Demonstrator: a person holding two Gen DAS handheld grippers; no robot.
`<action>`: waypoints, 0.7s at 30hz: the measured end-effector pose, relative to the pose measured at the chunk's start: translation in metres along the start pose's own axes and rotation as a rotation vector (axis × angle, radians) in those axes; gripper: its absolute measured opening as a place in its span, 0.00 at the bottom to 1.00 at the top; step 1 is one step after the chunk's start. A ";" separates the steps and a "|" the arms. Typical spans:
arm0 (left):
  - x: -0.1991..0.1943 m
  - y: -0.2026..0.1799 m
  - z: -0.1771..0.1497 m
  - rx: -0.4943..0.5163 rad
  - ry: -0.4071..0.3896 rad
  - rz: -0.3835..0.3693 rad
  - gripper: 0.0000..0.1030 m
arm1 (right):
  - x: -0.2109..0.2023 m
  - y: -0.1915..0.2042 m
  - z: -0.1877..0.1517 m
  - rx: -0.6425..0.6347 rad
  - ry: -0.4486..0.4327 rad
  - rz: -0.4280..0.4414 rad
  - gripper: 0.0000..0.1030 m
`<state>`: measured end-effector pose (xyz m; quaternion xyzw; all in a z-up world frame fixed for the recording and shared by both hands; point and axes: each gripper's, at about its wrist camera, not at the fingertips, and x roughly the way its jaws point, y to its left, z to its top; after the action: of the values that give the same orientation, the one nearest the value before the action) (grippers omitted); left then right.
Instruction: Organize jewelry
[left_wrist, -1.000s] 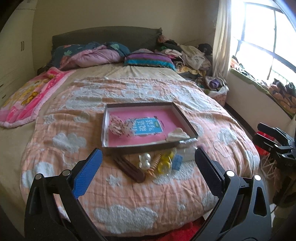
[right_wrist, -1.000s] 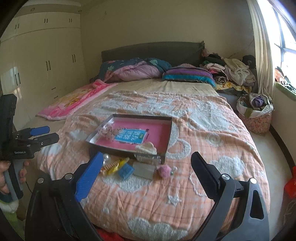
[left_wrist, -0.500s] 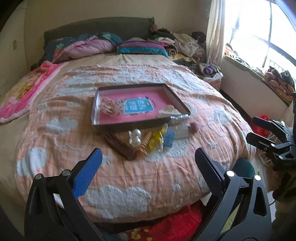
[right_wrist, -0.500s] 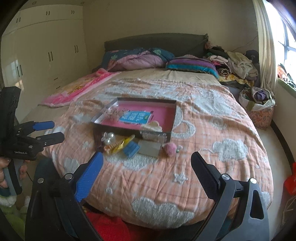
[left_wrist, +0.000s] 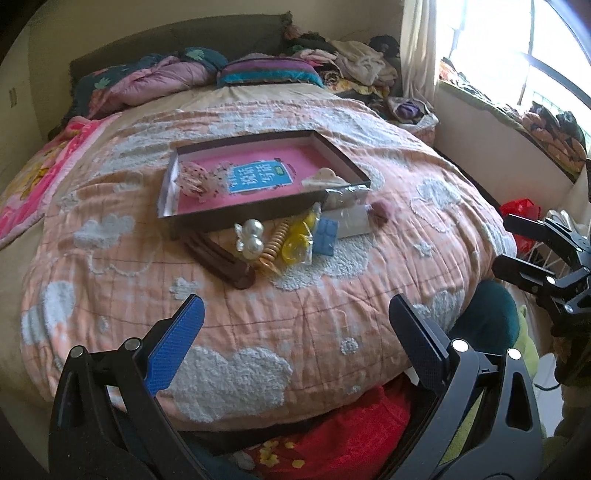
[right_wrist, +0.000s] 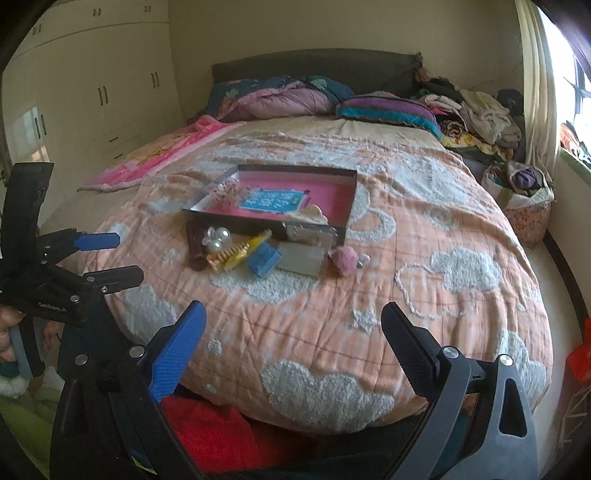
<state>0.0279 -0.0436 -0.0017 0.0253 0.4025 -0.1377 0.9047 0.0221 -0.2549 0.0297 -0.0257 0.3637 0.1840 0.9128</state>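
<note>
A shallow dark box with a pink inside lies on the bed, holding a blue card, a pale frilly piece and a cream piece. In front of it lie a pearl hair clip, a brown hair clip, an orange spiral tie, a yellow packet, a small blue box, a silver bag and a pink pompom. My left gripper and right gripper hover open near the bed's foot, both empty.
The peach cloud-patterned quilt covers the bed. Pillows and piled clothes sit at the head. A wardrobe stands left, a window and curtain right. A cloth basket and red fabric are on the floor.
Both grippers have pulled back and tipped downward, so the bed's foot and the floor below show more. Nothing on the bed has moved.
</note>
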 end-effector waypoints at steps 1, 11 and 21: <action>0.004 -0.001 0.000 0.006 0.005 -0.005 0.91 | 0.002 -0.001 -0.001 0.006 0.004 -0.002 0.92; 0.059 -0.003 0.006 0.039 0.074 -0.027 0.66 | 0.027 -0.024 -0.001 0.056 0.040 -0.012 0.92; 0.111 -0.007 0.019 0.065 0.131 -0.019 0.35 | 0.071 -0.051 0.004 0.099 0.093 -0.026 0.92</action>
<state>0.1105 -0.0791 -0.0699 0.0596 0.4565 -0.1572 0.8737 0.0903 -0.2788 -0.0194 0.0065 0.4141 0.1527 0.8973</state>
